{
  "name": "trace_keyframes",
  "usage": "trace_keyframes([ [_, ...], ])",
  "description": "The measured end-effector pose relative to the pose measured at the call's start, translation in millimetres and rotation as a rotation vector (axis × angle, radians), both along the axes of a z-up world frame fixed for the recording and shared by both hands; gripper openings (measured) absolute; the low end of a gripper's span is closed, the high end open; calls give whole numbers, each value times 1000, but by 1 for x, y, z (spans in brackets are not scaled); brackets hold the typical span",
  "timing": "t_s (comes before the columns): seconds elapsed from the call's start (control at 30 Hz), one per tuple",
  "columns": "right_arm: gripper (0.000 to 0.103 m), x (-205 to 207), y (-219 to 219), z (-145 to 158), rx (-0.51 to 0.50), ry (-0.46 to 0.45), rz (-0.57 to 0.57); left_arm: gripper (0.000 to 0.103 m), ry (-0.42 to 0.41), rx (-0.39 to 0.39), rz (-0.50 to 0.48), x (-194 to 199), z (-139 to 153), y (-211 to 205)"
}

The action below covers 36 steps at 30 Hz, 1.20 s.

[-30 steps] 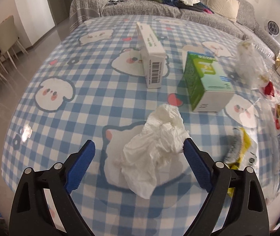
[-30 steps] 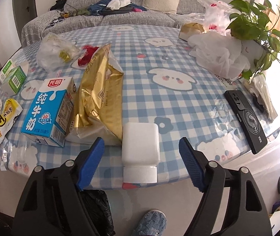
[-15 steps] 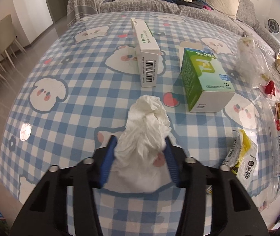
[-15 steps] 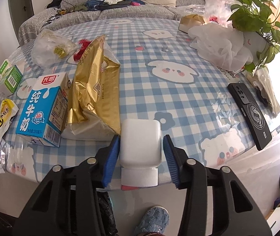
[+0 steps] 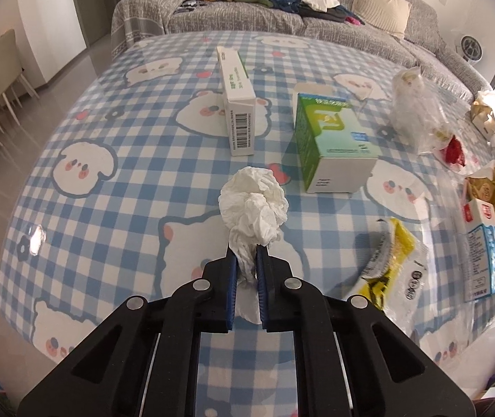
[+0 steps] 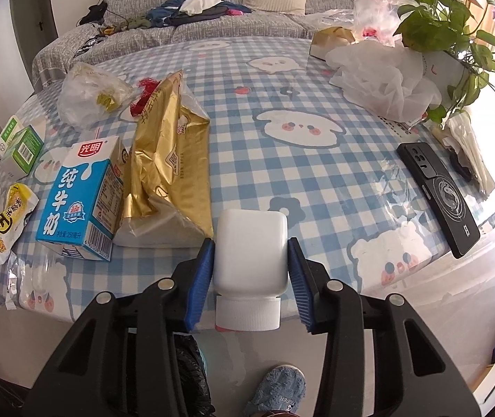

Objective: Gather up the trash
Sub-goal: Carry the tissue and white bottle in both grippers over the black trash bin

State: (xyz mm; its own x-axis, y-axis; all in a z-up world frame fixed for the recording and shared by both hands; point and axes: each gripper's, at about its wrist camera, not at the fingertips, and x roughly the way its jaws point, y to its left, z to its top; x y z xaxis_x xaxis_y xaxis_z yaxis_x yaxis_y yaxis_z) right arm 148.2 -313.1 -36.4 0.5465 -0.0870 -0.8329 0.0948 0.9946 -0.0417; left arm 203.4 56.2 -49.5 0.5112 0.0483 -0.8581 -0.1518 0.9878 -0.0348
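Two pieces of trash are now gripped where a second ago both sets of jaws stood wide apart. At lower centre of the left view, the left gripper point(image 5: 246, 255) has been squeezed nearly closed on the crumpled tissue point(image 5: 252, 206). At lower centre of the right view, the white bottle point(image 6: 250, 255) is clamped by the right gripper point(image 6: 250, 255) at the table point(image 6: 282, 180) edge. Both grabs appear complete; lifting away is judged next.

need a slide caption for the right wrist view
Right gripper clamps a white plastic bottle at the table edge, beside a gold foil bag and a blue milk carton.
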Motion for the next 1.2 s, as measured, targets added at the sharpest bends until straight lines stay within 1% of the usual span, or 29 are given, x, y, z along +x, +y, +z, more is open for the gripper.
trace_keyframes([
  [0.23, 40, -15, 2, 8, 16, -28, 6, 9, -33, -7, -4, -26, 15, -3],
  [0.47, 40, -35, 2, 17, 35, -60, 15, 9, -66, -27, -18, -59, 25, -19],
  [0.57, 40, -43, 3, 21, 47, -72, 19, 9, -78, -39, -28, -73, 26, -28],
  [0.67, 40, -50, 6, 25, 57, -87, 27, 9, -92, -32, -45, -86, 28, -40],
  [0.93, 40, -75, 17, 32, 76, -121, 59, 9, -126, -41, -54, -117, 32, -51],
  [1.07, 40, -83, 26, 34, 92, -130, 74, 9, -133, -57, -63, -139, 29, -57],
  [1.2, 40, -94, 39, 35, 98, -143, 99, 9, -135, -49, -77, -155, 25, -65],
])
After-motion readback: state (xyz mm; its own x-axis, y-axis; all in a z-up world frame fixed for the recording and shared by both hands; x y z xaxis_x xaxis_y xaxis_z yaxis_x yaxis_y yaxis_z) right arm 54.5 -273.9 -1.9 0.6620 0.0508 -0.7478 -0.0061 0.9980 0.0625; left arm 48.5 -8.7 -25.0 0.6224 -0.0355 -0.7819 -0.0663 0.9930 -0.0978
